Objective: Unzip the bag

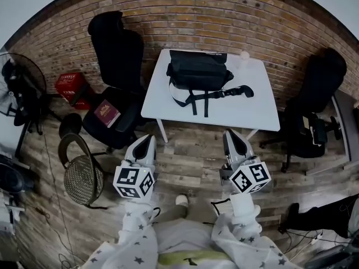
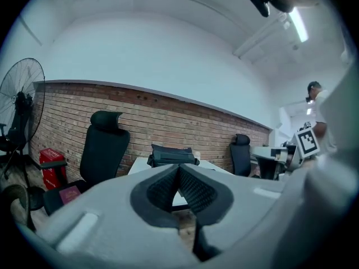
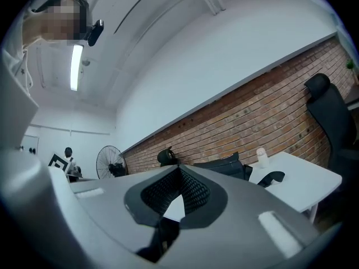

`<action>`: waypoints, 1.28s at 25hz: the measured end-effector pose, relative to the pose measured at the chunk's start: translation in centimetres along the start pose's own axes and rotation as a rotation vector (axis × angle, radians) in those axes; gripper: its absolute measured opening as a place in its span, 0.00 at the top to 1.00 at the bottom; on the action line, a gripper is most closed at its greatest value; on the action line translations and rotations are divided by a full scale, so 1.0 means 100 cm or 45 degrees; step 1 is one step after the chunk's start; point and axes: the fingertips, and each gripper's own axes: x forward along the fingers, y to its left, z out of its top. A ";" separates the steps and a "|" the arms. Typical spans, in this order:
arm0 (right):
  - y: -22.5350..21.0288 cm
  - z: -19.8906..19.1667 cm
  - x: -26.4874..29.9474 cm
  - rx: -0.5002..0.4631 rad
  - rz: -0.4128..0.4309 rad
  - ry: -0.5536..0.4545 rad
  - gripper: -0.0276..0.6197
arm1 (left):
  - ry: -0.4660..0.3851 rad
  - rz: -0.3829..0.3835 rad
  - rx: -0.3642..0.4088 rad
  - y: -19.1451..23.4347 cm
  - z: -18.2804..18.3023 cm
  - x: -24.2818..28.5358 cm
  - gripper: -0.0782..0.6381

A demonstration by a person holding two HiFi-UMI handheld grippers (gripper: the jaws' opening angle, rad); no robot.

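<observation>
- At the far left of the head view, a black fan (image 1: 19, 88) stands on the wooden floor (image 1: 190, 164). A red crate (image 1: 72, 87) sits near it against the brick wall (image 1: 196, 15).
- Nearer you, a woven basket (image 1: 83, 178) lies on the floor, left of your left hand.
- Next comes a black office chair (image 1: 119, 55), just beside the table's left edge. A dark red book (image 1: 106, 114) lies on its seat.
- Your left gripper (image 1: 147, 140) hangs over the floor, short of the table and apart from it. Its jaws are pressed together with nothing between them, and its own view looks across at the bag.
- At the centre, the white table (image 1: 168, 102) stands against the wall.
- The black bag (image 1: 197, 72) lies on the table's far half, close to the wall. Neither gripper touches it, and you cannot tell from these views how its zip stands.
- A padded strap (image 1: 238, 91) trails from the bag to the right across the tabletop.
- A small white bottle (image 1: 244, 55) stands at the table's far edge, just right of the bag.
- Your right gripper (image 1: 231, 135) hangs level with the left one, also short of the table. Its jaws are closed tight on nothing.
- At the far right, a second chair (image 1: 317, 100), also black, stands near the table's right side.
</observation>
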 end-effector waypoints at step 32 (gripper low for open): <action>-0.135 -0.005 0.243 0.128 0.161 0.087 0.97 | 0.028 0.117 -0.083 0.107 0.028 0.229 0.89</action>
